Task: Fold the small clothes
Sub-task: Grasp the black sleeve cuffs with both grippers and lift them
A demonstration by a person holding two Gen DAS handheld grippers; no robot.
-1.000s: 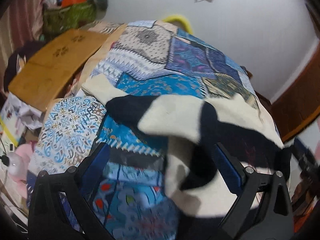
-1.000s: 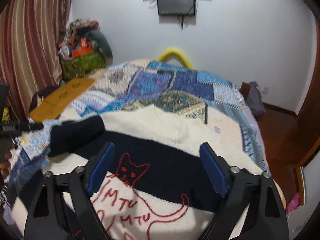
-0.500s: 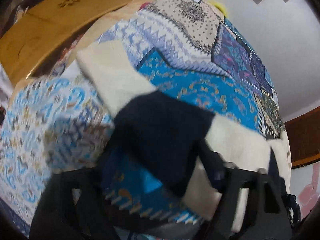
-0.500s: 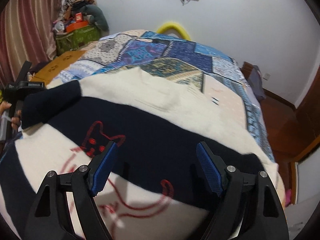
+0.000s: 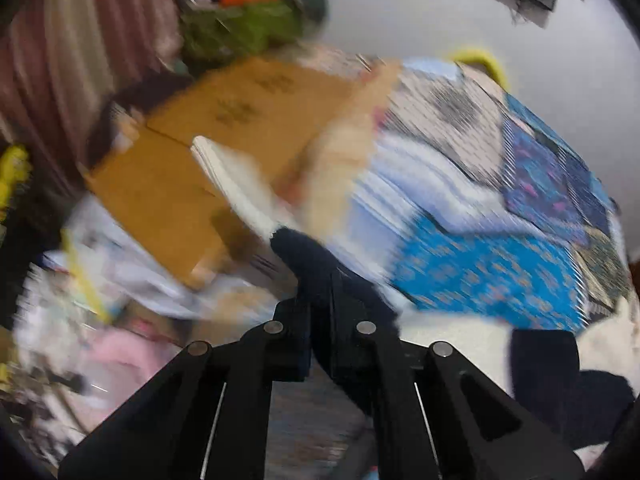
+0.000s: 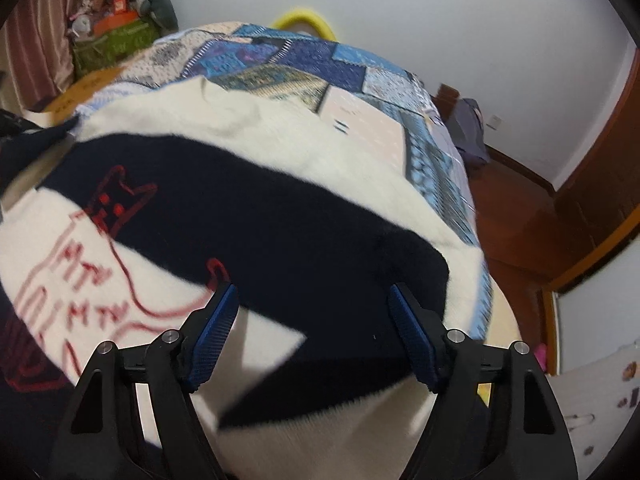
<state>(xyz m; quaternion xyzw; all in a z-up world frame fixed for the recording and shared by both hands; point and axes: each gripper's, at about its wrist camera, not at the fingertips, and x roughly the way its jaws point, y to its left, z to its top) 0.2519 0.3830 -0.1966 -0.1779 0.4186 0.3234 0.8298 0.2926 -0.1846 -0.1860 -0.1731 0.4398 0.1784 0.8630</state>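
Observation:
A cream and navy striped sweater [image 6: 248, 208] with a red cat drawing lies spread on the patchwork bed. My right gripper [image 6: 314, 332] is open just above its lower right part, jaws wide apart over the navy stripe. My left gripper [image 5: 322, 320] is shut on the sweater's sleeve [image 5: 316, 268], pinching the navy band; the cream cuff [image 5: 236, 184] sticks out beyond the fingertips, lifted off the bed. The left wrist view is heavily blurred.
The patchwork quilt [image 5: 480, 264] covers the bed. A wooden board [image 5: 224, 148] and clutter lie off the bed's left side. A green bag [image 6: 112, 44] stands at the far left, a wooden door and floor [image 6: 532, 216] at the right.
My left gripper closed on the sleeve and swung left, lifting it. My right gripper moved forward and down toward the sweater's right side, staying open.

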